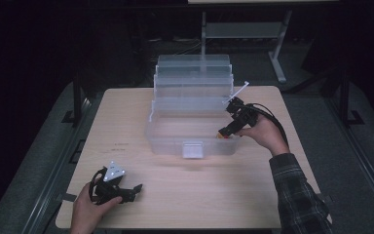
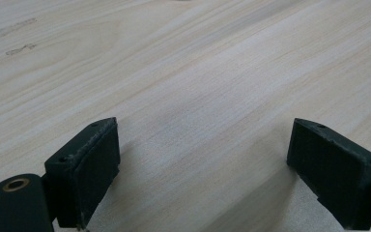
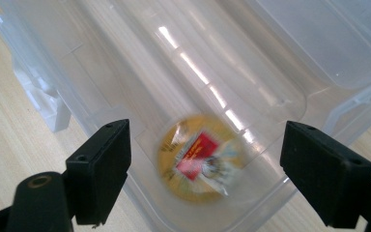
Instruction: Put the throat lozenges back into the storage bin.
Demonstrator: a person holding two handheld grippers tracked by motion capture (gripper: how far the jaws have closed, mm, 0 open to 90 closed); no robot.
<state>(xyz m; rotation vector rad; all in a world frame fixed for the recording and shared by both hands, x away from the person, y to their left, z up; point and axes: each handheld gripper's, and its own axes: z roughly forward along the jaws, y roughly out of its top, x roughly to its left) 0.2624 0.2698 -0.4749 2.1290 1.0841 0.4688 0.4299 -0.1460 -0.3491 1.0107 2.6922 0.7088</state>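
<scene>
A clear plastic box (image 1: 168, 141) stands open in the middle of the wooden table (image 1: 185, 195), its tiered trays (image 1: 193, 78) folded back. My right gripper (image 1: 226, 130) hangs over the box's near right corner and points down into it. In the right gripper view its jaws (image 3: 205, 140) stand wide apart, open, with nothing between the pads. Below them a round yellow thing with a red label (image 3: 200, 162) lies blurred on the box's floor (image 3: 125, 72). My left gripper (image 1: 135, 189) rests low at the table's near left, open (image 2: 205, 145) over bare wood.
The box has a white latch (image 1: 193, 149) on its front wall and a white arm (image 1: 238, 92) sticking up at its right. A metal stand (image 1: 277, 53) is behind the table. Dark floor surrounds the table.
</scene>
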